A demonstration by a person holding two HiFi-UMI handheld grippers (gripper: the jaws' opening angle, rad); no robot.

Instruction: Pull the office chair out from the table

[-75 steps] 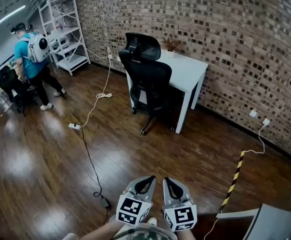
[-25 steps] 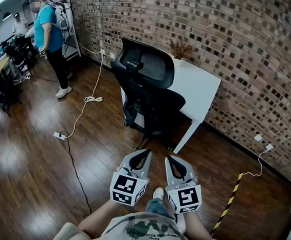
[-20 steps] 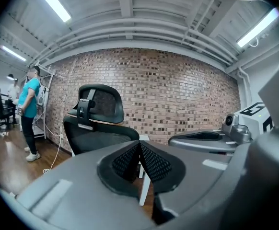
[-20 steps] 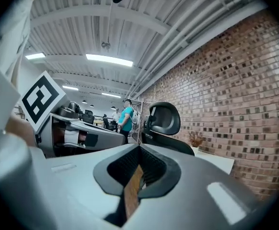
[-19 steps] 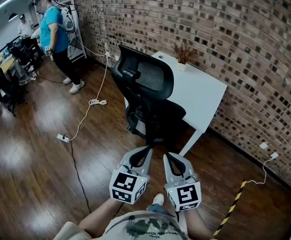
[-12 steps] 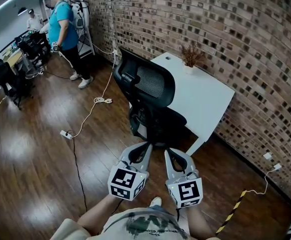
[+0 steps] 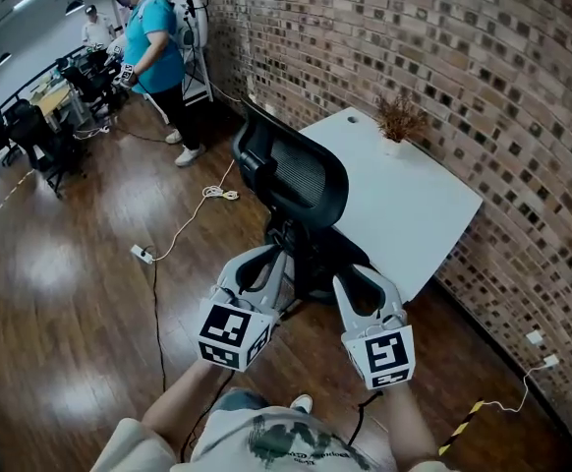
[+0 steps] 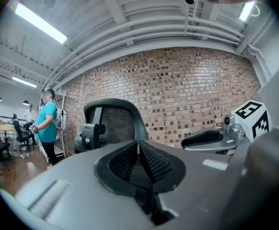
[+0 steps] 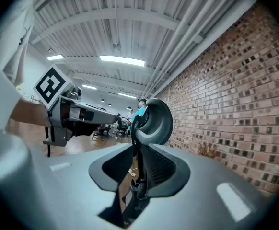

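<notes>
Left gripper (image 7: 269,257): jaws pressed together, empty, near chair back, not touching. Chair (image 7: 303,178): close against white surface (image 7: 419,209), backrest toward person. Right gripper (image 7: 353,283): jaws have just been opening, slight gap, nothing between. Step: approach, no grasp yet. Next move likely: spread left jaws too, reach backrest rim, clamp, pull away from surface.

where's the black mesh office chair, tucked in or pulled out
Tucked in: the black mesh office chair stands against the white table, seat at its edge.
</notes>
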